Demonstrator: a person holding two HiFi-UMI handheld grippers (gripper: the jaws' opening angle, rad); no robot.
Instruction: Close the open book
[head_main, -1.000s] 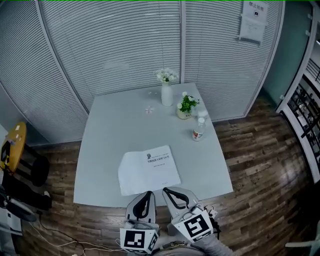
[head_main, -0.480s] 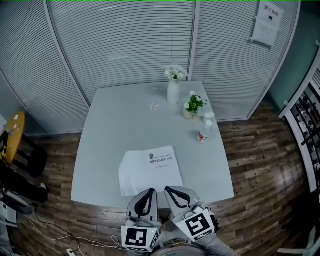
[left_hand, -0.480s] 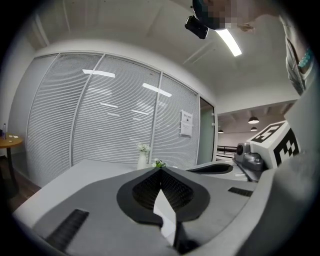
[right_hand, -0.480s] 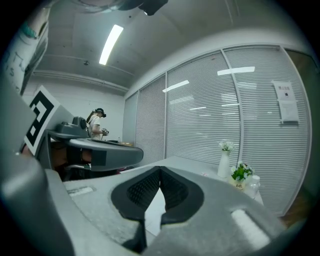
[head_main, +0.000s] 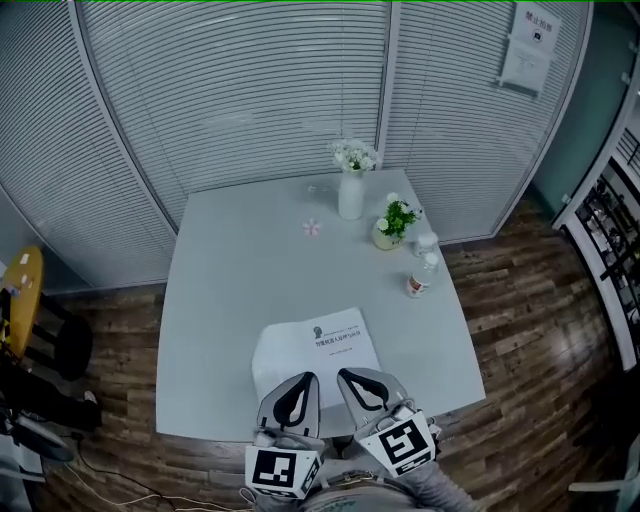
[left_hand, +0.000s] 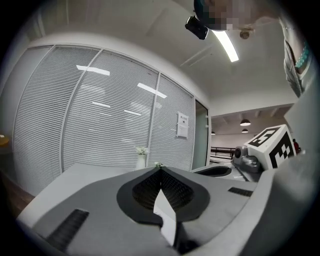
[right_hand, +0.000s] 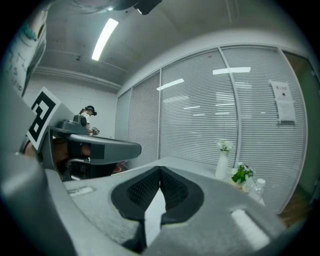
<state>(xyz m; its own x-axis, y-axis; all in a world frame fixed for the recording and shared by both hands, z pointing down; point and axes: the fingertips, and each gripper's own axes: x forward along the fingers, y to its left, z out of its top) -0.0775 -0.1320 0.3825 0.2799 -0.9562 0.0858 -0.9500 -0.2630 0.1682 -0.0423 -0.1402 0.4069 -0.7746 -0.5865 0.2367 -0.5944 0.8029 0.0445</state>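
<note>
The open book (head_main: 316, 350) lies flat with white pages near the front edge of the pale grey table (head_main: 220, 290); dark print shows on its right page. My left gripper (head_main: 303, 378) hangs over the book's near edge, jaws shut and empty. Beside it on the right, my right gripper (head_main: 346, 375) is over the same edge, also shut with nothing in it. In the left gripper view the left gripper (left_hand: 160, 169) has its tips meeting, and the right gripper (right_hand: 160, 169) shows the same in its own view. The book is hidden behind the jaws in both gripper views.
At the table's far right stand a white vase of flowers (head_main: 351, 190), a small potted plant (head_main: 390, 228) and a plastic bottle (head_main: 422, 275). A pink blossom (head_main: 312, 228) lies near the vase. Slatted blinds wall the back; a yellow stool (head_main: 20, 300) stands at left.
Both grippers have moved forward from before the table's front edge to over the near edge of the book. Their jaws stay shut.
</note>
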